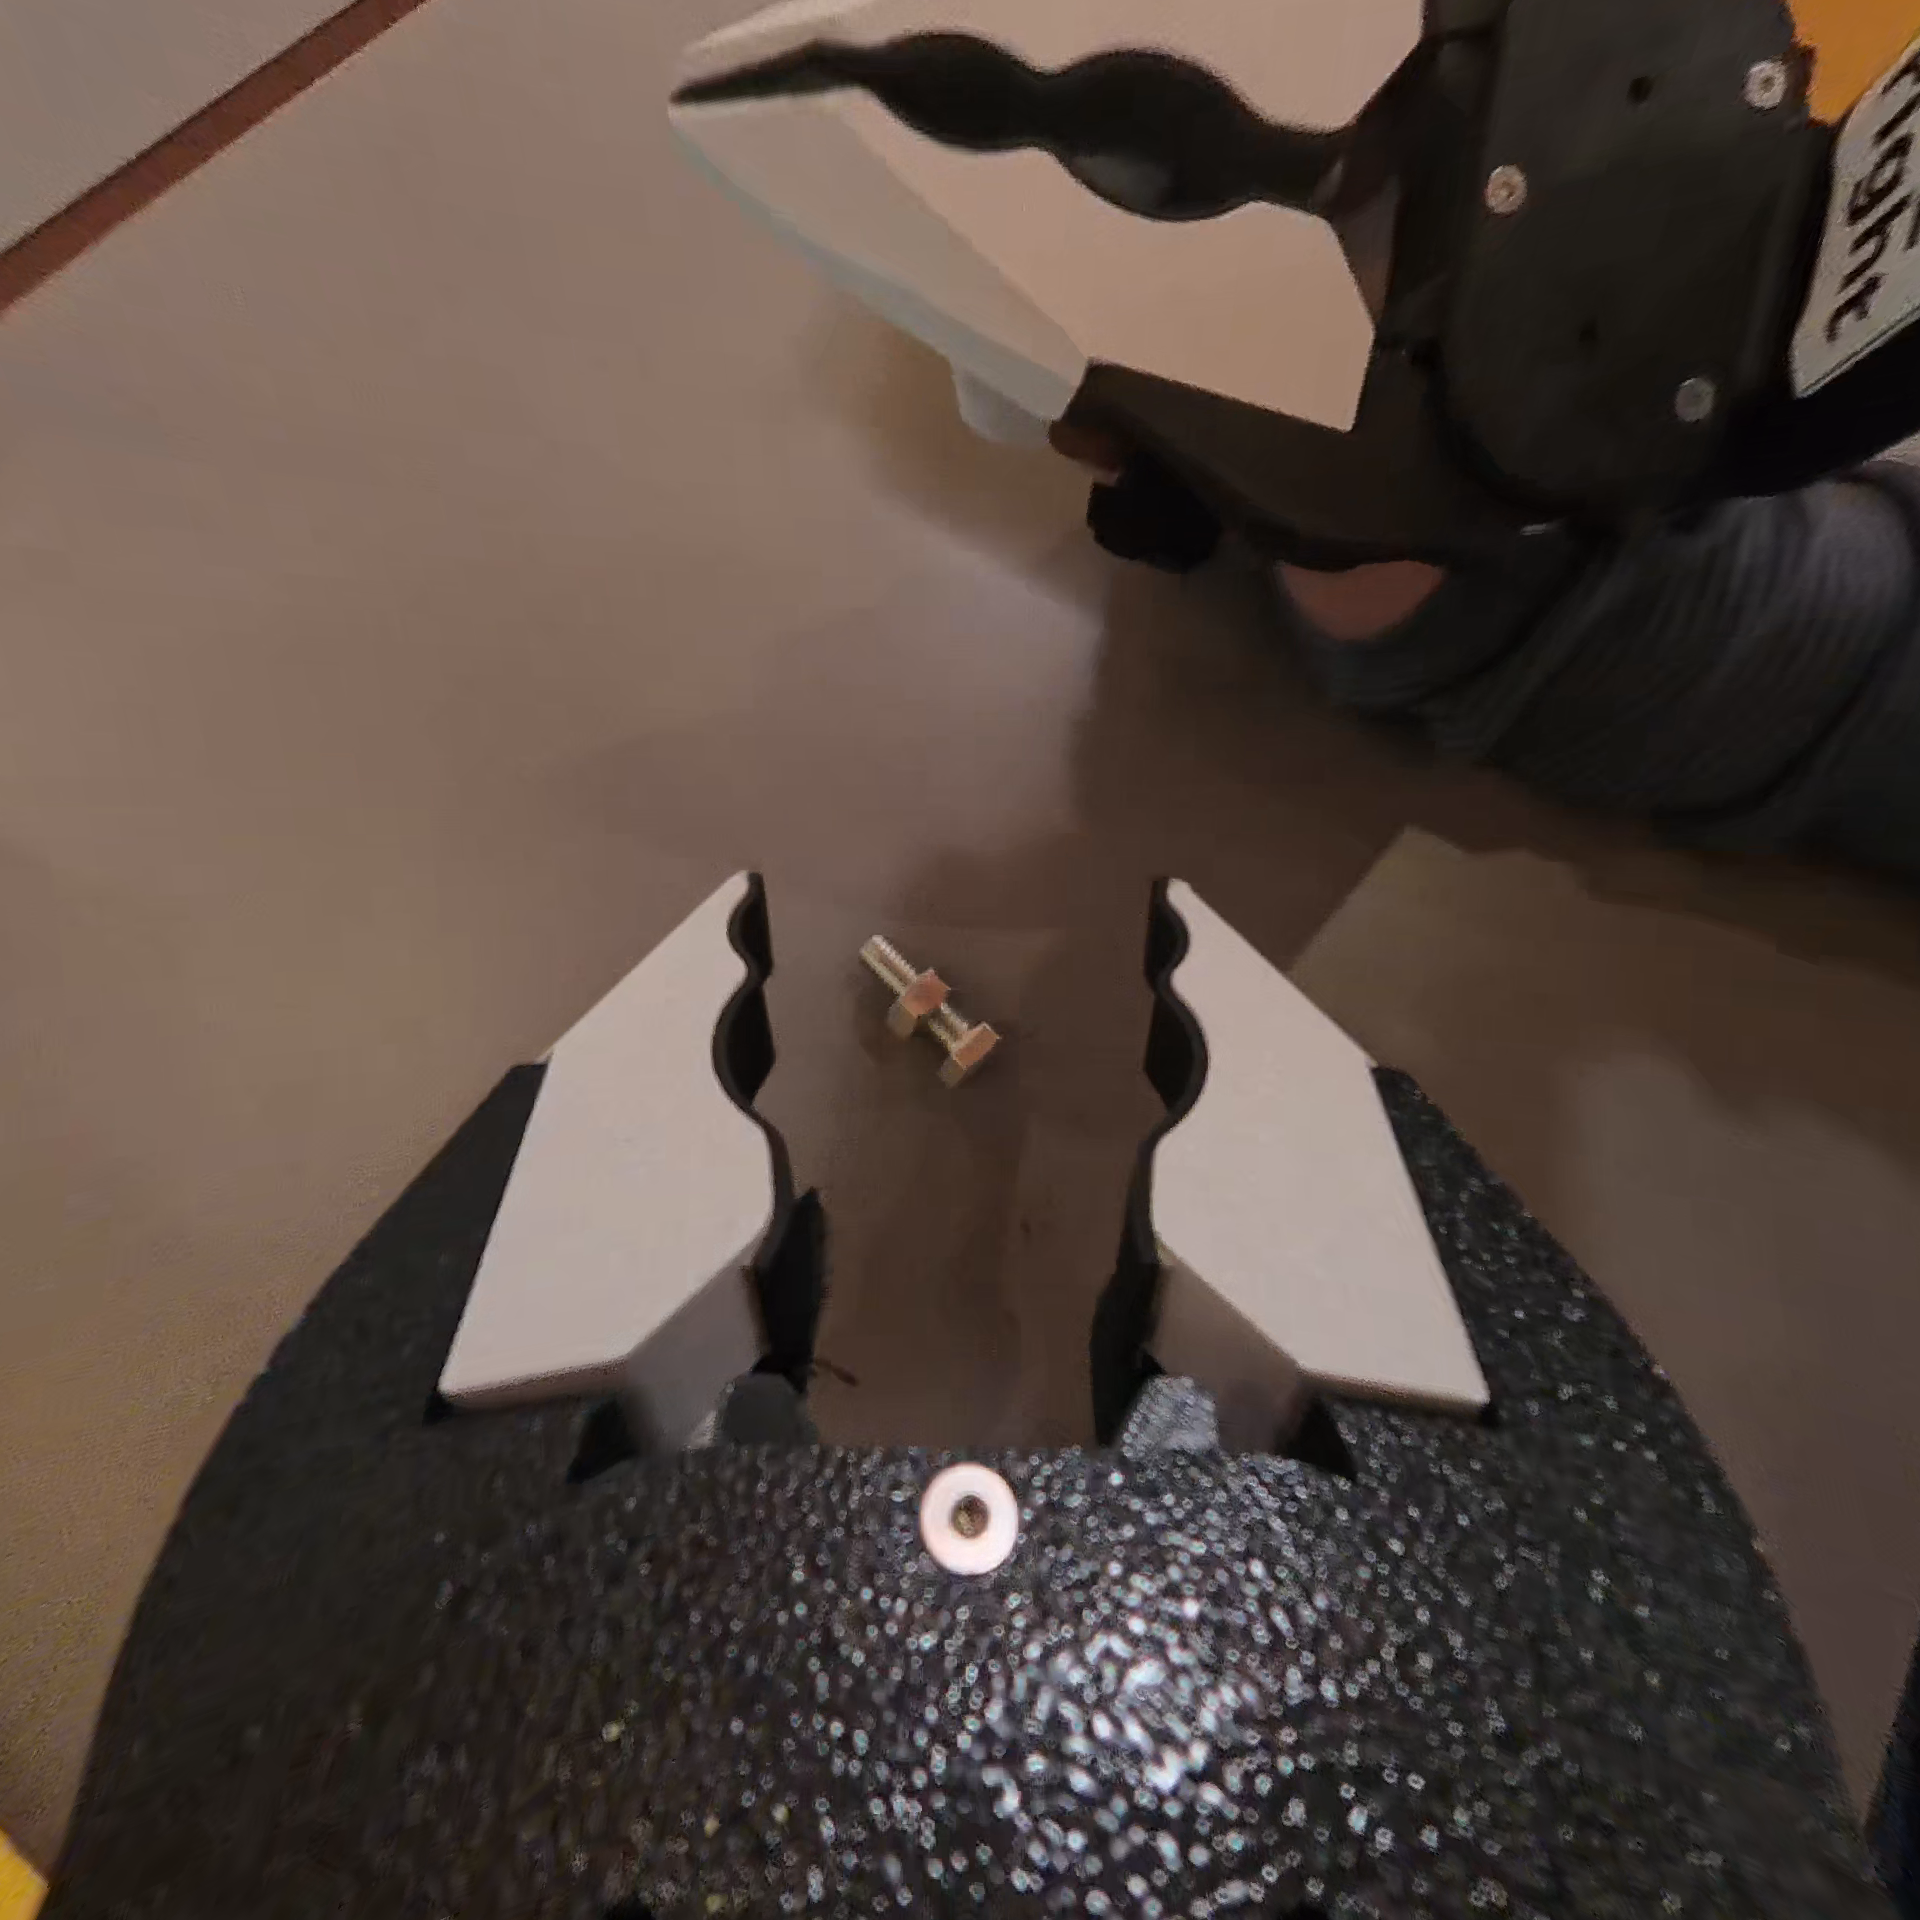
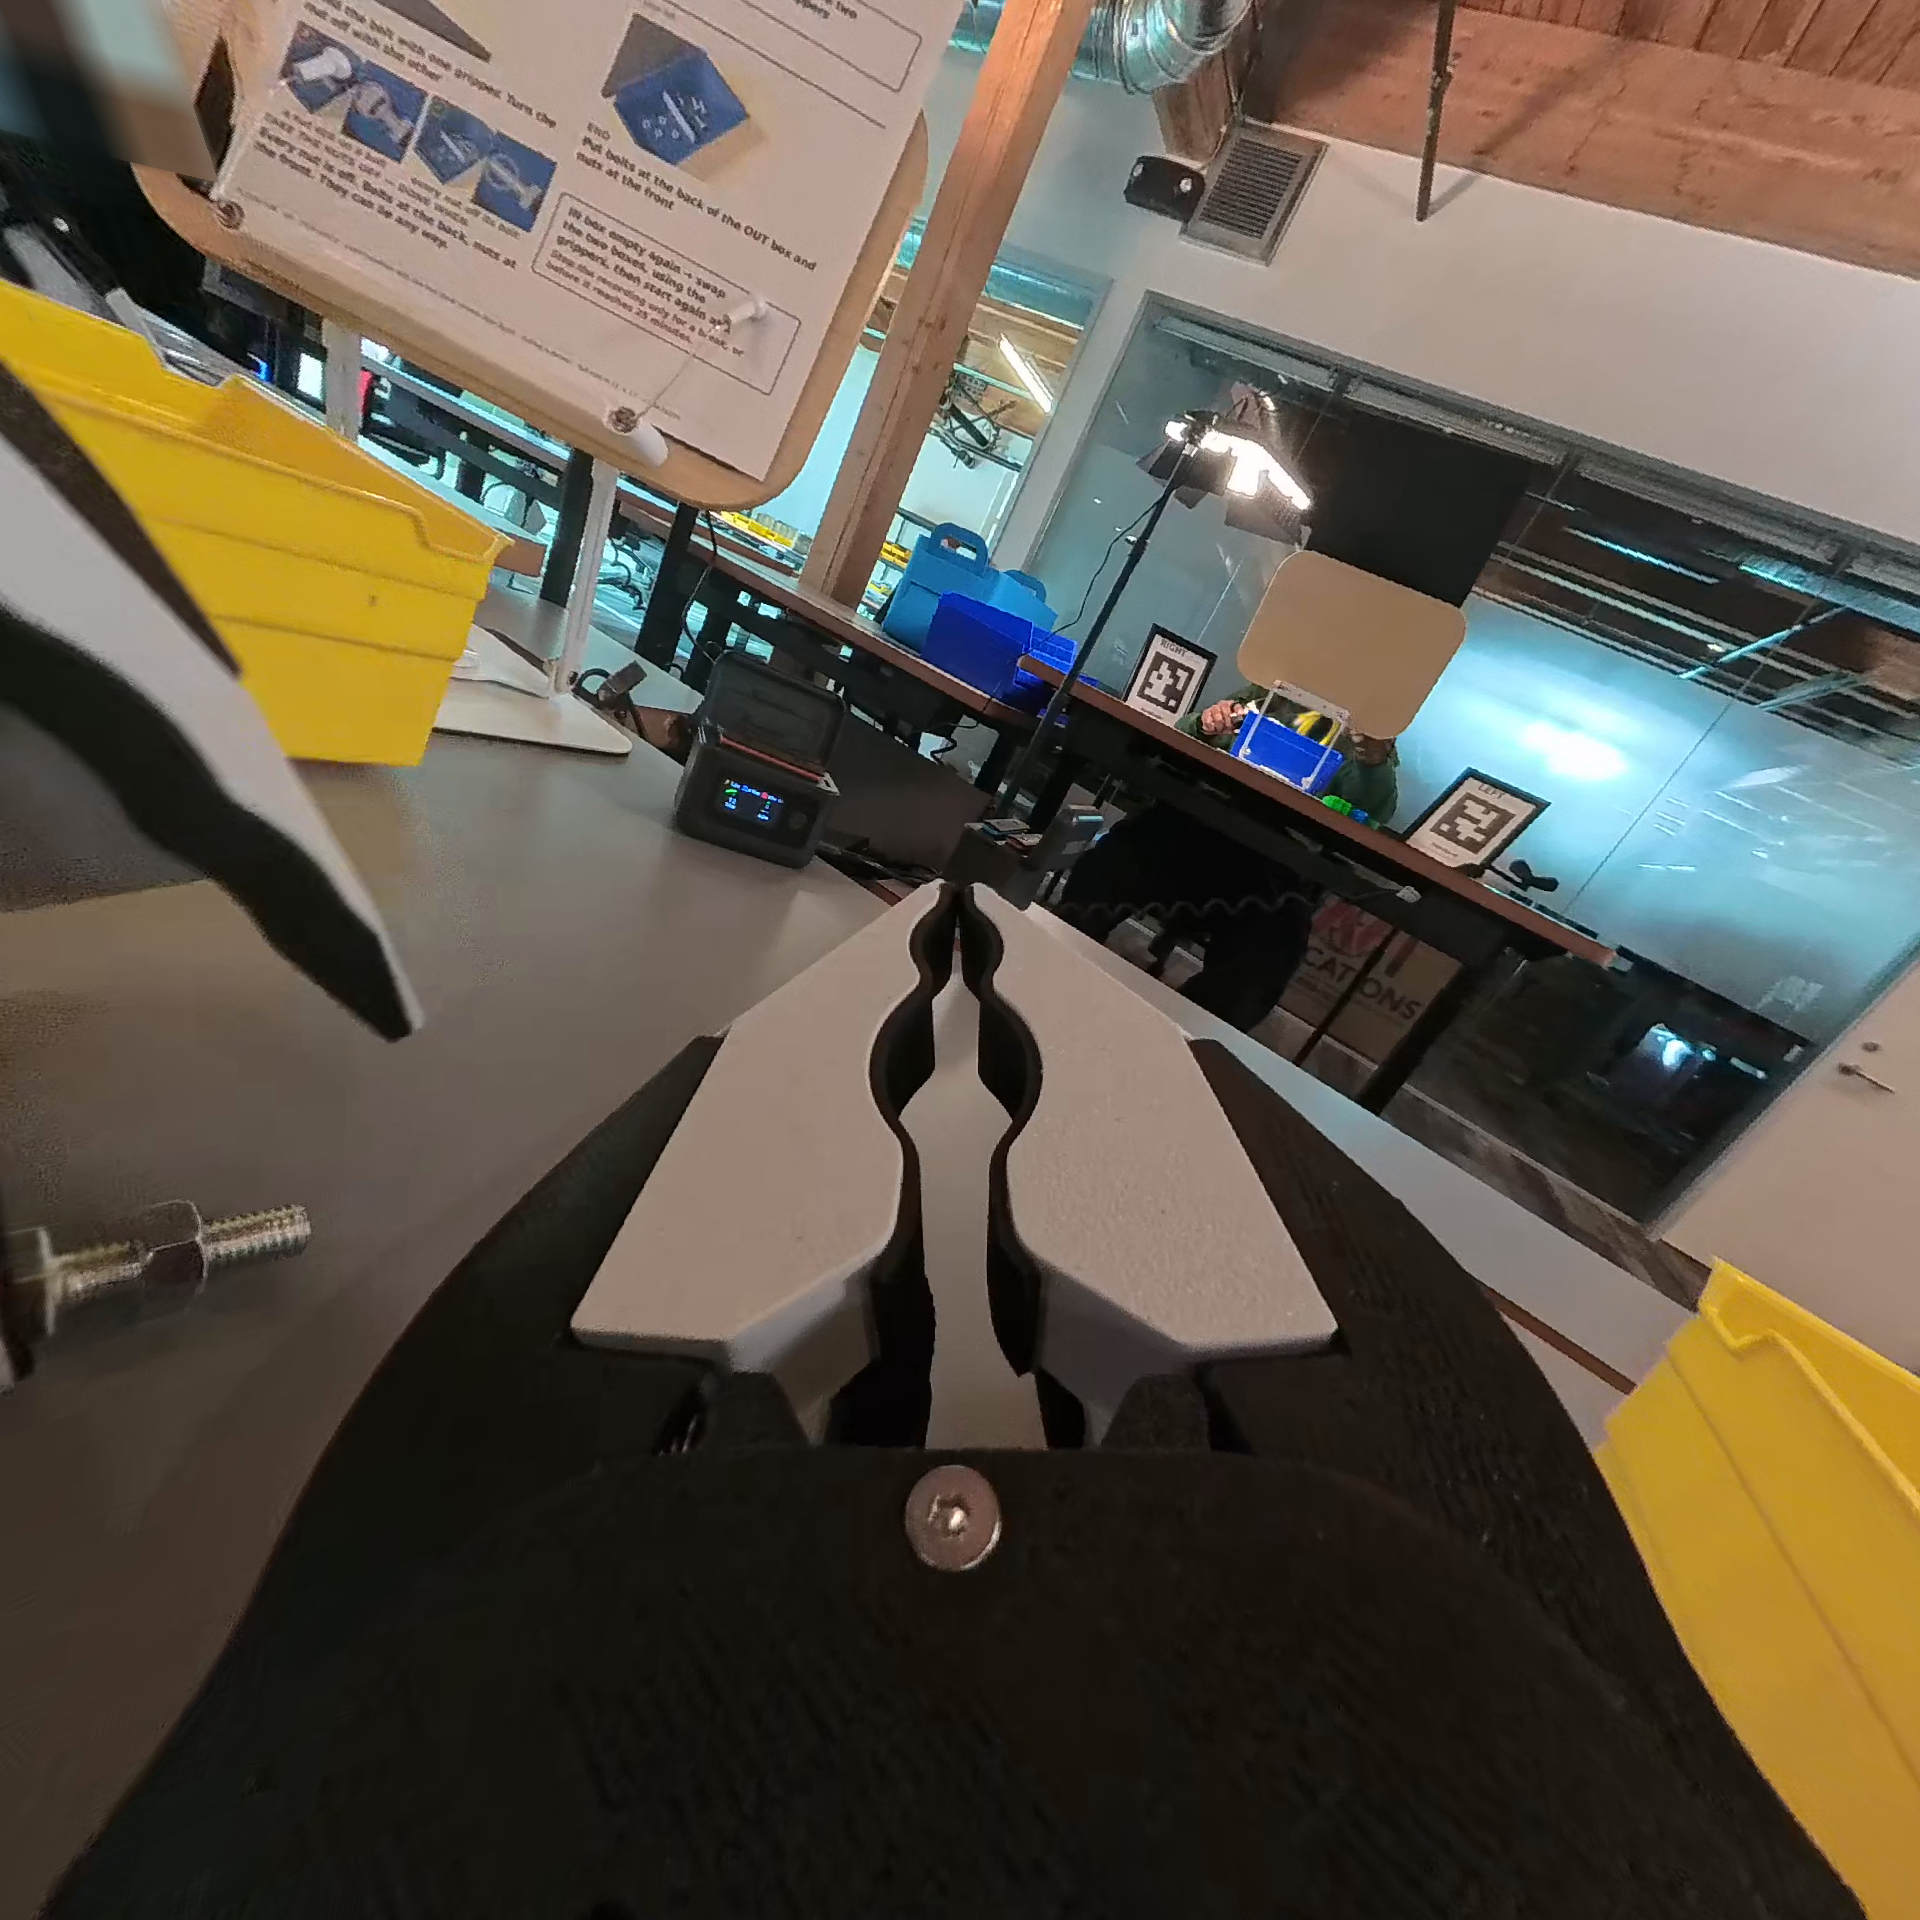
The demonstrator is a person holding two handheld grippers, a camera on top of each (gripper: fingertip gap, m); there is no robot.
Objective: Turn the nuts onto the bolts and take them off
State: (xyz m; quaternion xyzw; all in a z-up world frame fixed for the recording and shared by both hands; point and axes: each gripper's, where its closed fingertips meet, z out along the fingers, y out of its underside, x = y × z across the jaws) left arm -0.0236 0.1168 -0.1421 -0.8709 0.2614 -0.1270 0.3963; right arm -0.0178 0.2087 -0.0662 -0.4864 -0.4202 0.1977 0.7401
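A silvery bolt [image 1: 928, 1023] with a nut threaded about halfway along it lies on the grey-brown table [image 1: 416, 623]. My left gripper [image 1: 958, 894] is open and empty; it hovers over the bolt, which shows between its two fingers. My right gripper [image 2: 956, 899] is shut on nothing and points away over the table. In the left wrist view the right gripper [image 1: 691, 99] sits at the top right, apart from the bolt. In the right wrist view the bolt [image 2: 156, 1262] lies at the far left, under a finger of the left gripper [image 2: 208, 831].
A yellow bin [image 2: 312, 582] stands at the left and another yellow bin [image 2: 1787, 1558] at the near right. An instruction board [image 2: 571, 208] on a stand and a small black device with a screen [image 2: 758, 769] stand farther back. A sleeve [image 1: 1662, 675] holds the right gripper.
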